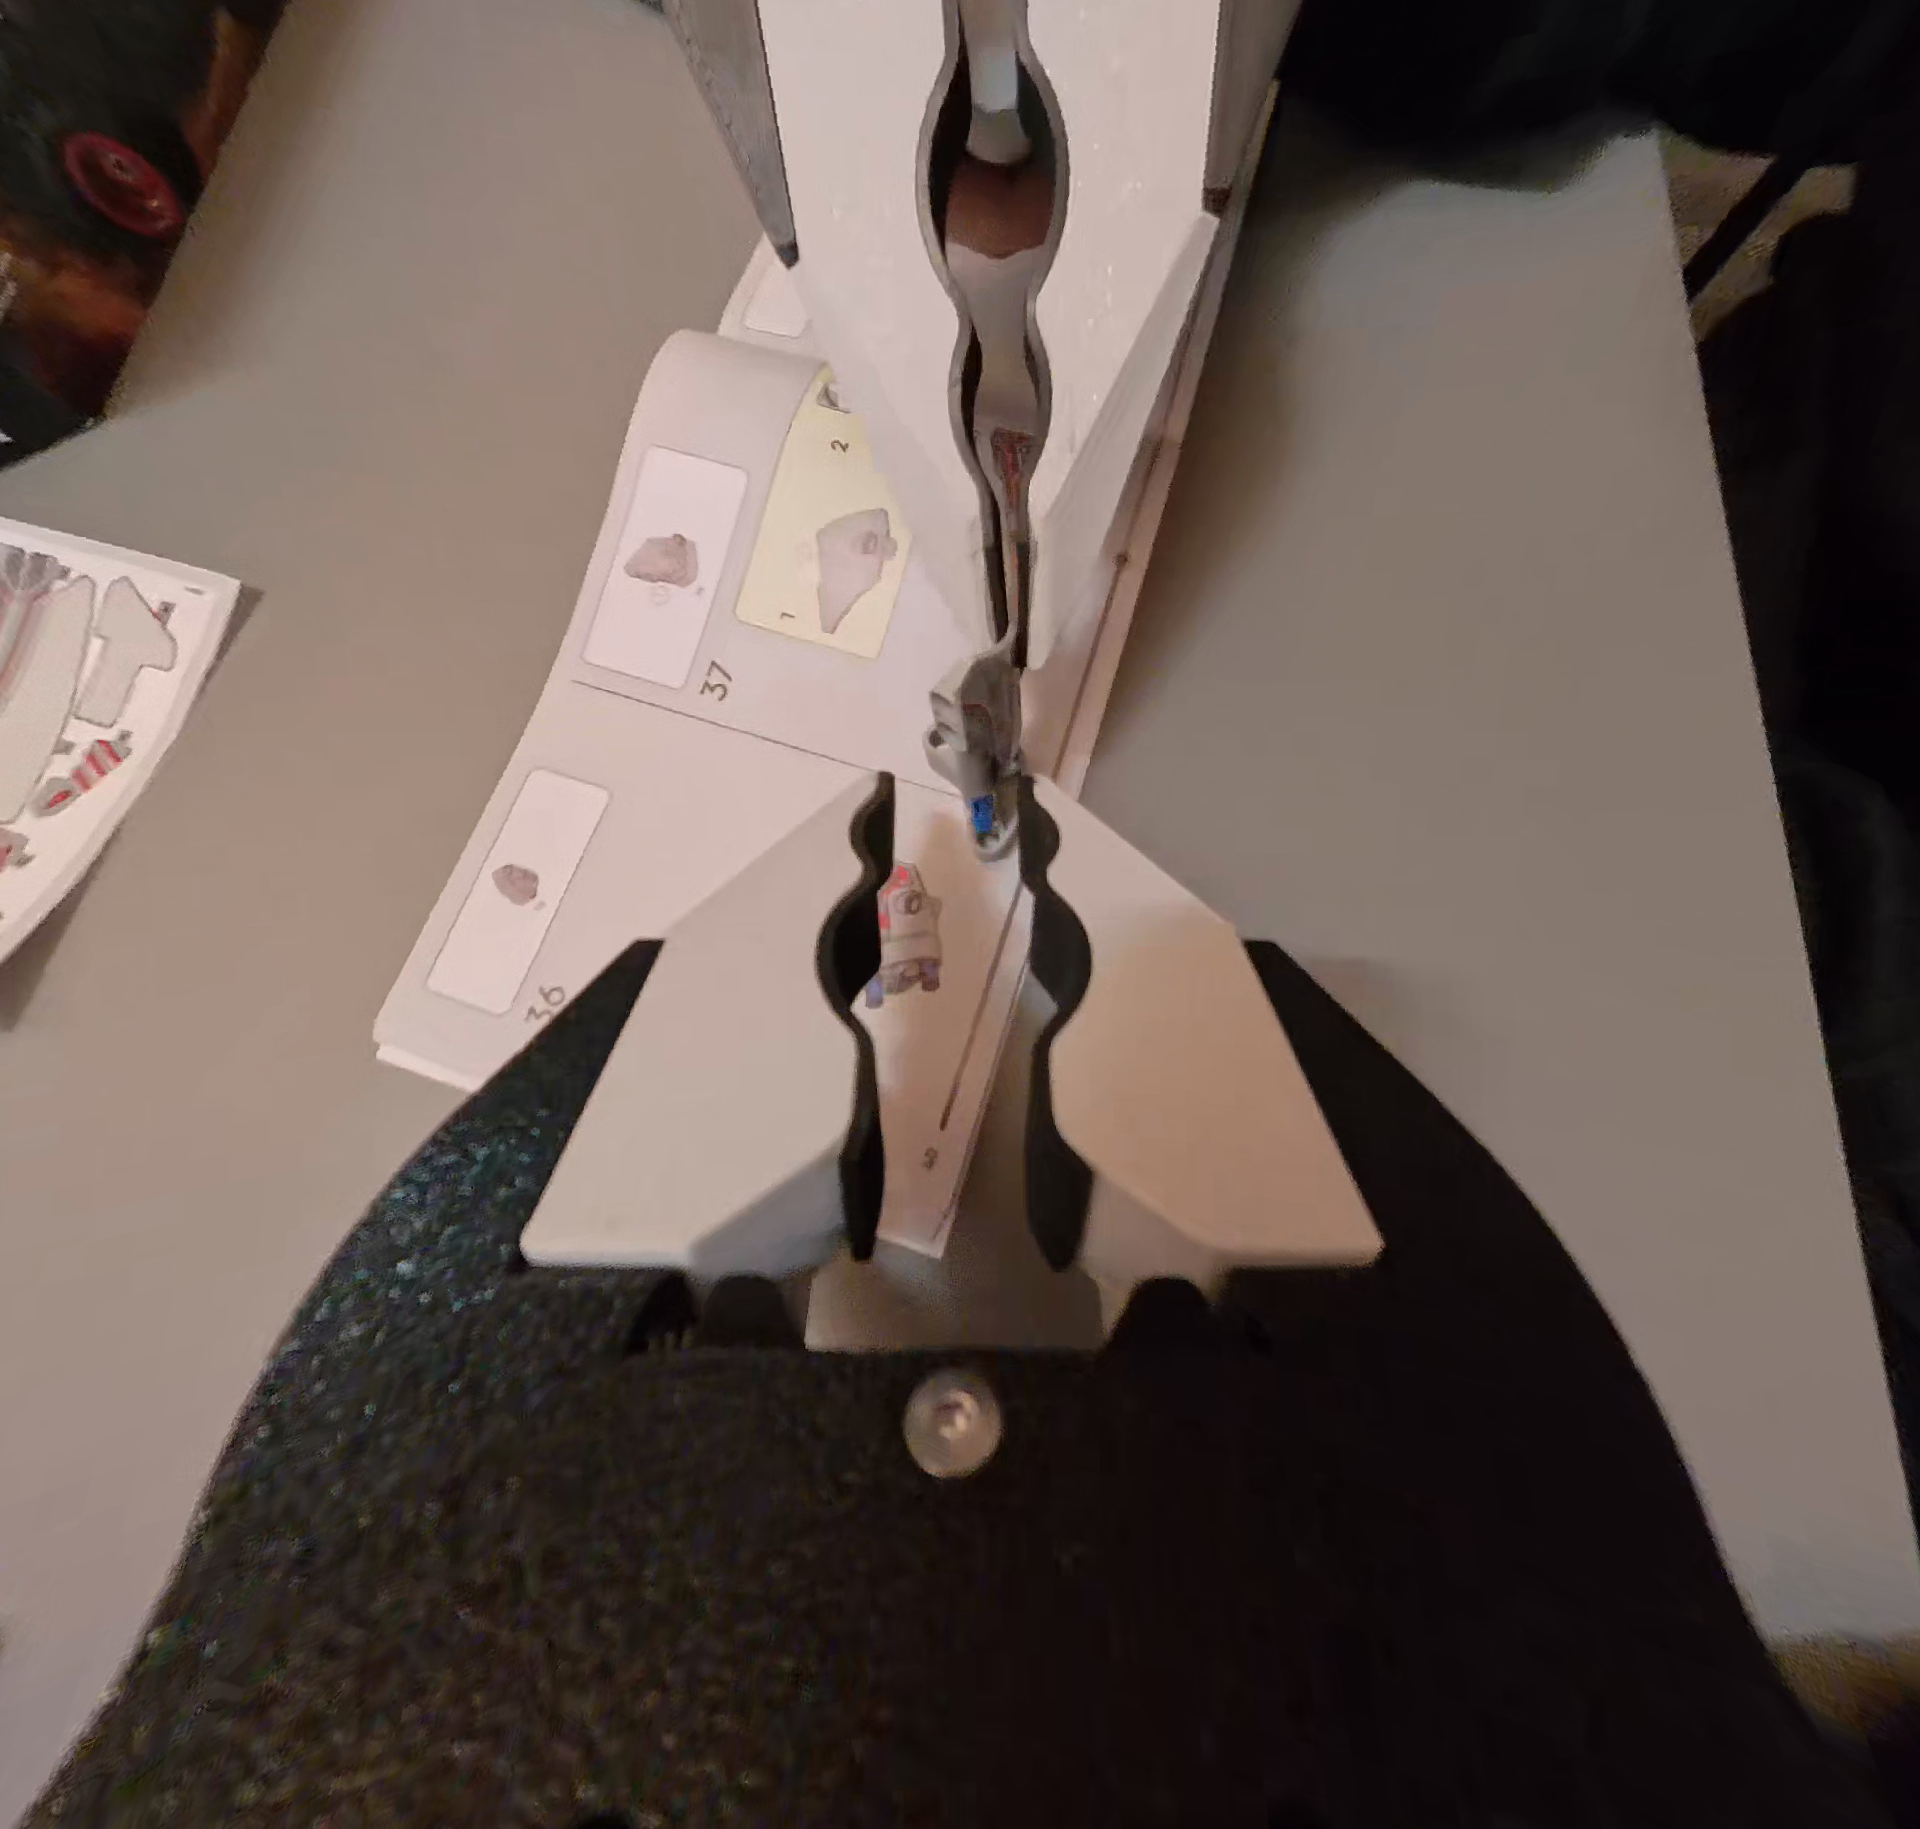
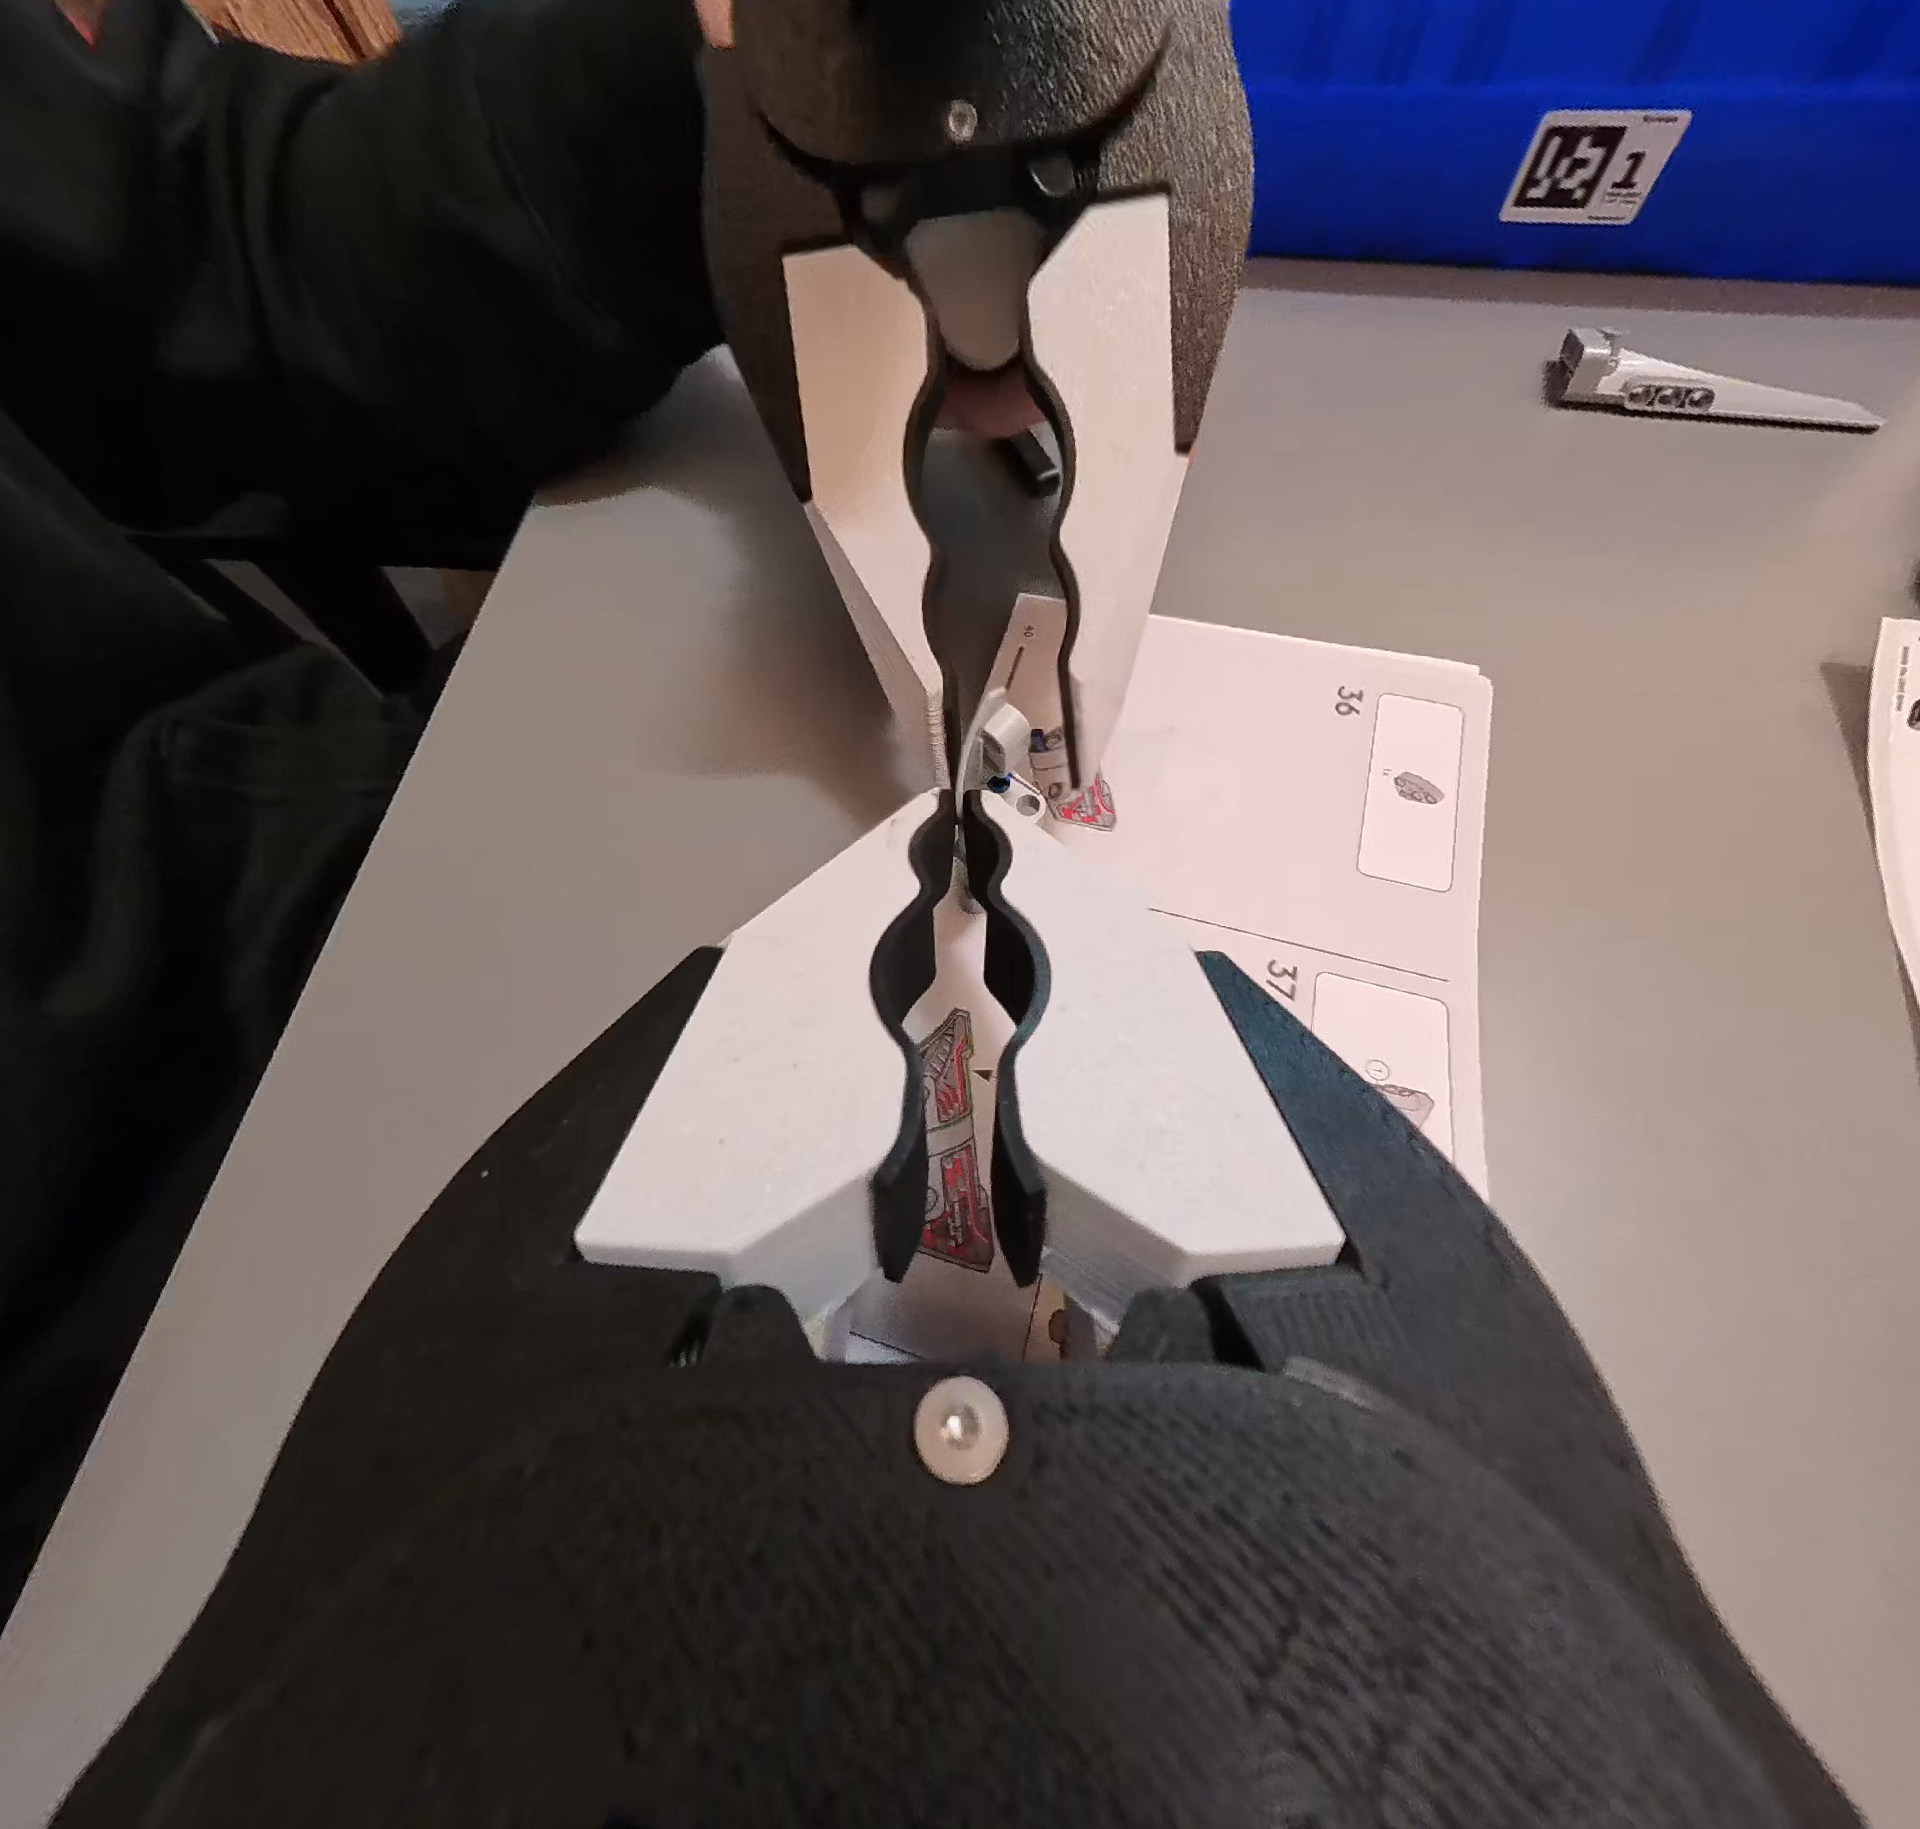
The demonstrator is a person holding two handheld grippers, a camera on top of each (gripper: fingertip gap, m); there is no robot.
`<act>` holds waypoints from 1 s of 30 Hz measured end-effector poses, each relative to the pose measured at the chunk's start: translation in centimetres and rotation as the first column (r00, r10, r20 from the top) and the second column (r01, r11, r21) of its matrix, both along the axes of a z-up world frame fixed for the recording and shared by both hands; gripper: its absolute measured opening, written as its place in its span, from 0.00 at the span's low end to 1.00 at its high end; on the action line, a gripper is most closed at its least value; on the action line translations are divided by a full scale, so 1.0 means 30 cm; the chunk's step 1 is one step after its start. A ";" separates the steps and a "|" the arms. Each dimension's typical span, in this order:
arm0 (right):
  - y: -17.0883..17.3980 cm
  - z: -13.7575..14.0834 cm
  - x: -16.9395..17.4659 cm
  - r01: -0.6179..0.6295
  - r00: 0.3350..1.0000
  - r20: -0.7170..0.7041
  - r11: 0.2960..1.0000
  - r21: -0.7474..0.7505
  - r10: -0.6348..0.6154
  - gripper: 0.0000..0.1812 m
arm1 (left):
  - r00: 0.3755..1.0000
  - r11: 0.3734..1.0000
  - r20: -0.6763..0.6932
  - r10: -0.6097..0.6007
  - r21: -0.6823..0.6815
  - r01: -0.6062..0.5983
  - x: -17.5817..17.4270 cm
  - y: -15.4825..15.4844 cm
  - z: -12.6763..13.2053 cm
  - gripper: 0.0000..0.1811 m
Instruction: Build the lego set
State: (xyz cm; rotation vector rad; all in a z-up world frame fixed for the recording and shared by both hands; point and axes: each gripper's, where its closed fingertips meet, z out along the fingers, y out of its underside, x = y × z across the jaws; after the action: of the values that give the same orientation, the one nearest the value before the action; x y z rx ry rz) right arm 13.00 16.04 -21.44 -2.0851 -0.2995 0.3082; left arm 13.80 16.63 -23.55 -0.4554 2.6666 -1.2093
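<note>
A small grey lego assembly (image 1: pixel 971 719) with a blue pin hangs over the open instruction booklet (image 1: pixel 665 740). My right gripper (image 2: pixel 956 823) is shut on this assembly (image 2: pixel 1003 740) and holds its thin edge; in the left wrist view the right gripper (image 1: pixel 1006 652) comes in from the top. My left gripper (image 1: pixel 956 792) faces it tip to tip. Its jaws are open around the lower end of the assembly, which sits close to the right fingertip (image 1: pixel 1031 813). In the right wrist view the left gripper (image 2: pixel 1010 756) reaches down from above.
The booklet (image 2: pixel 1299 792) lies on the grey table (image 2: pixel 1558 948). A sticker sheet (image 1: pixel 94 699) lies at the left edge. A grey wedge-shaped lego build (image 2: pixel 1704 392) sits at the back before a blue bin (image 2: pixel 1558 65). A person's black sleeve (image 2: pixel 312 221) is at the left. Only a small space, under 4 cm, lies between the two pairs of fingers.
</note>
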 end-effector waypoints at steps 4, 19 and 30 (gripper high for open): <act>0.006 -0.006 -0.015 -0.023 1.000 0.009 0.999 -0.025 0.023 0.00 | 0.998 0.999 0.062 0.005 -0.032 -0.003 0.002 -0.014 0.060 0.11; 0.019 -0.009 -0.013 -0.019 0.999 0.029 1.000 -0.012 0.019 0.00 | 1.000 1.000 0.016 -0.007 -0.027 0.007 -0.008 -0.005 0.043 0.05; 0.018 -0.008 -0.016 -0.006 1.000 -0.020 1.000 -0.005 0.006 0.00 | 0.999 0.999 -0.022 0.044 -0.007 -0.044 -0.012 -0.003 0.042 0.04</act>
State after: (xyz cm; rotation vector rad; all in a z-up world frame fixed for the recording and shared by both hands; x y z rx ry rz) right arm 12.52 16.57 -21.68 -2.0853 -0.2933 0.3336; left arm 13.43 16.53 -22.28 -0.5284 2.6563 -1.2088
